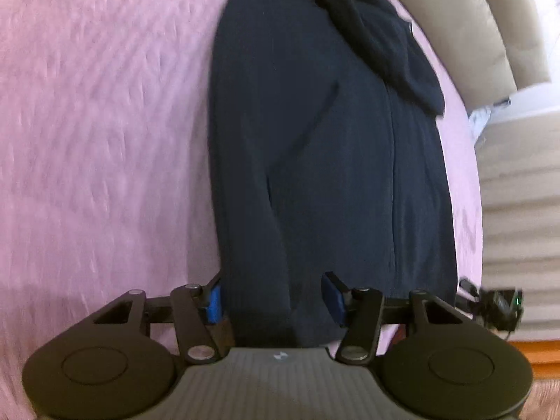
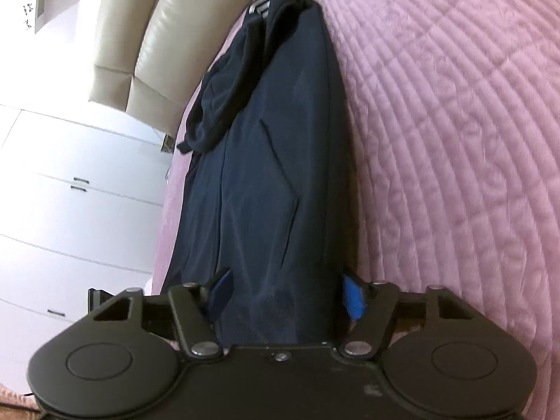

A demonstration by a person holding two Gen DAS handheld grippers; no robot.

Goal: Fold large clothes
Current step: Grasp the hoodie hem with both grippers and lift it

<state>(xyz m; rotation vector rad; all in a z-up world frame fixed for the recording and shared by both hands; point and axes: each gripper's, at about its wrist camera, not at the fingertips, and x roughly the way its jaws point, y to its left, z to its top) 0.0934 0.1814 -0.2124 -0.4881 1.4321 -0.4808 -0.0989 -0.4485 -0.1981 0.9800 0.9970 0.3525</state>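
A dark navy zip jacket (image 1: 325, 147) lies lengthwise on a pink quilted bedspread (image 1: 105, 122), folded into a long narrow strip with a sleeve laid over its far end. My left gripper (image 1: 274, 301) is open, its blue-padded fingers (image 1: 214, 302) standing on either side of the jacket's near end. In the right wrist view the same jacket (image 2: 273, 175) runs away from me over the bedspread (image 2: 455, 140). My right gripper (image 2: 287, 295) is open too, with blue fingers (image 2: 353, 297) straddling the jacket's near edge. I cannot tell whether the pads touch the cloth.
A beige padded headboard (image 2: 140, 45) stands at the far end of the bed. White drawers (image 2: 70, 192) stand beside the bed on the left of the right wrist view. The other gripper's body (image 1: 497, 304) shows at the bed's edge.
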